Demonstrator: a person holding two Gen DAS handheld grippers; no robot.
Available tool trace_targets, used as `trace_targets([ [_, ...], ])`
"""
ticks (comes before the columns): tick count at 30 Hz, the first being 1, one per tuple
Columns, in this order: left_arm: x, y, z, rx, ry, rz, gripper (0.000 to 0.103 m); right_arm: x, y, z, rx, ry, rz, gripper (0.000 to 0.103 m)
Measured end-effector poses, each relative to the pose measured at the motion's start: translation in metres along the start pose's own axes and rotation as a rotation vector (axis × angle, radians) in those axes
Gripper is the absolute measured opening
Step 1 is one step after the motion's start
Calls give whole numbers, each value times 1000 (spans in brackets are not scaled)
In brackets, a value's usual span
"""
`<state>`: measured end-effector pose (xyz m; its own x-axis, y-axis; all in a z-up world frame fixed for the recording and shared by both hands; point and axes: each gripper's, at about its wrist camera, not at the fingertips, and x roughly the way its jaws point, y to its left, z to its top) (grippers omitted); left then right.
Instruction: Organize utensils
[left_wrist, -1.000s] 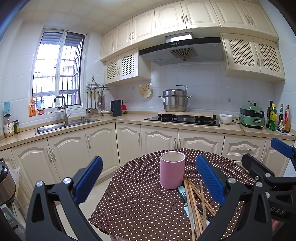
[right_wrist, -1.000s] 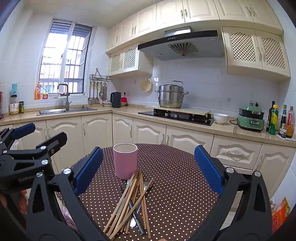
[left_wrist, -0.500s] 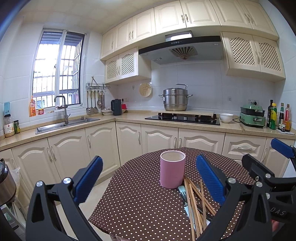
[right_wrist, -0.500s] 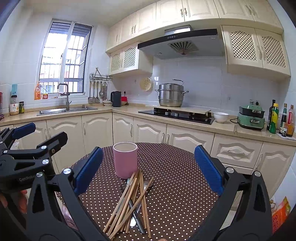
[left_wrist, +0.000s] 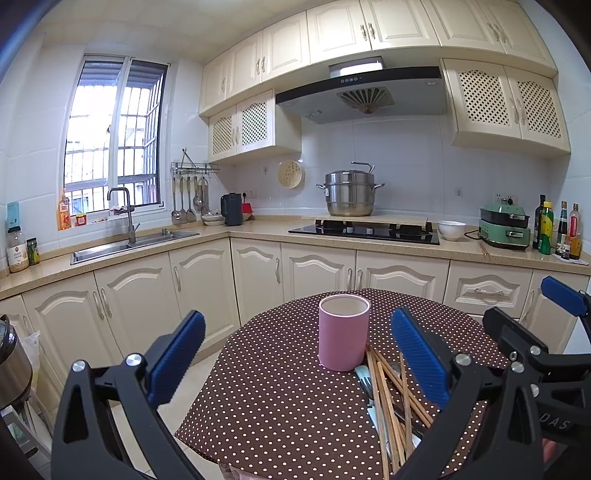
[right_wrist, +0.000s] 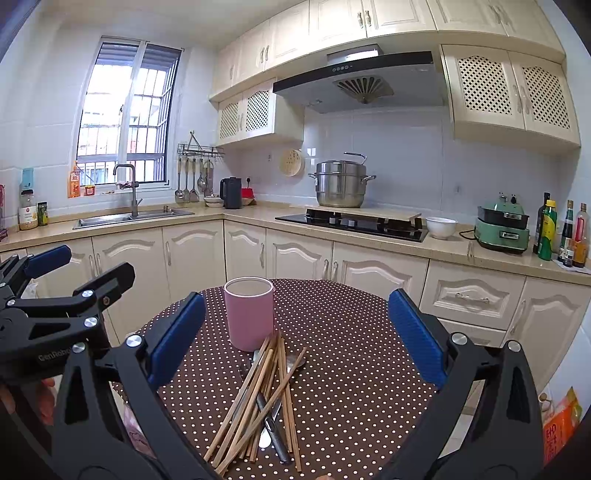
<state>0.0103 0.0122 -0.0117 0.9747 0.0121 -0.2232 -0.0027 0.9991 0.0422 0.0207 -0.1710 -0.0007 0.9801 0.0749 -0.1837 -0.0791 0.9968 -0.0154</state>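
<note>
on the dotted round table, seen from the left wrist view, one pink cup stood upright toward the far side, and no utensil showed above its rim. one loose pile of chopsticks lay just near and right of the cup, with pale cutlery partly buried under it; the count of sticks could not be settled from this side. the left gripper was spread wide and held nothing. the right gripper showed at the right edge.

from the right wrist view, the same single cup stood far of the pile, the tips of the chopsticks reaching its base. roughly ten sticks were crossed over about three metal pieces, spoons or the like; overlap prevented an exact tally. the right gripper was likewise wide apart and empty above the pile. the left gripper appeared at the left edge.

assessment: sorting had not begun; every utensil remained on the table, all of it left to place.
</note>
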Motion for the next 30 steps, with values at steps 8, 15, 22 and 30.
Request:
trace_targets([
  [8, 1, -1, 0, 3, 3, 1, 99, 1, -2, 0, 5, 5, 1, 97],
  [15, 2, -2, -1, 6, 11, 2, 99, 1, -4, -1, 10, 14, 2, 97],
  [22, 3, -1, -2, 6, 18, 2, 99, 3, -2, -2, 13, 24, 4, 97],
  [30, 3, 0, -4, 8, 23, 4, 99, 4, -3, -3, 17, 36, 7, 97],
])
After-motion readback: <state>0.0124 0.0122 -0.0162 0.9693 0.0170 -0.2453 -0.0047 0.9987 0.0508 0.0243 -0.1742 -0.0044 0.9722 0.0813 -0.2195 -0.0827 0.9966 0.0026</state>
